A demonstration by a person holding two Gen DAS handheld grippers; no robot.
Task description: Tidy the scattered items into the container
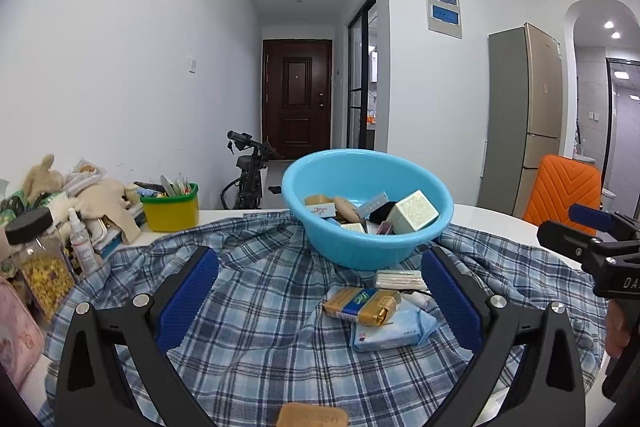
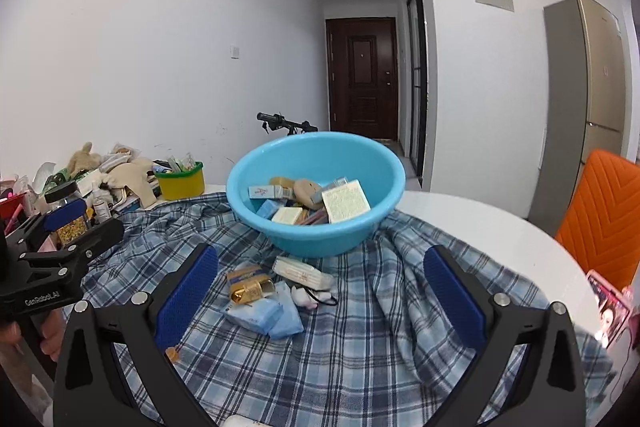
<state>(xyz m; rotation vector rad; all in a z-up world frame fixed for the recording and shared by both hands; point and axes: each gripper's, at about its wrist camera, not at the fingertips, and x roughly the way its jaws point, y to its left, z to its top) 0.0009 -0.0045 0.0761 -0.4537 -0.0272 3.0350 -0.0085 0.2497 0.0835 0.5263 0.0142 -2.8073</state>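
Fingers of both the left gripper [image 1: 320, 291] and right gripper [image 2: 320, 291] are spread wide, nothing grasped, above a plaid cloth [image 2: 360, 347]. Beyond, a blue basin [image 1: 366, 207] holds boxes. A gold packet [image 1: 360, 303] and tissue pack [image 1: 392, 331] are left near it. A white cord-tied item [image 2: 310, 295] is clearer in the right view; a tan object [image 1: 312, 415] is cut off in the left.
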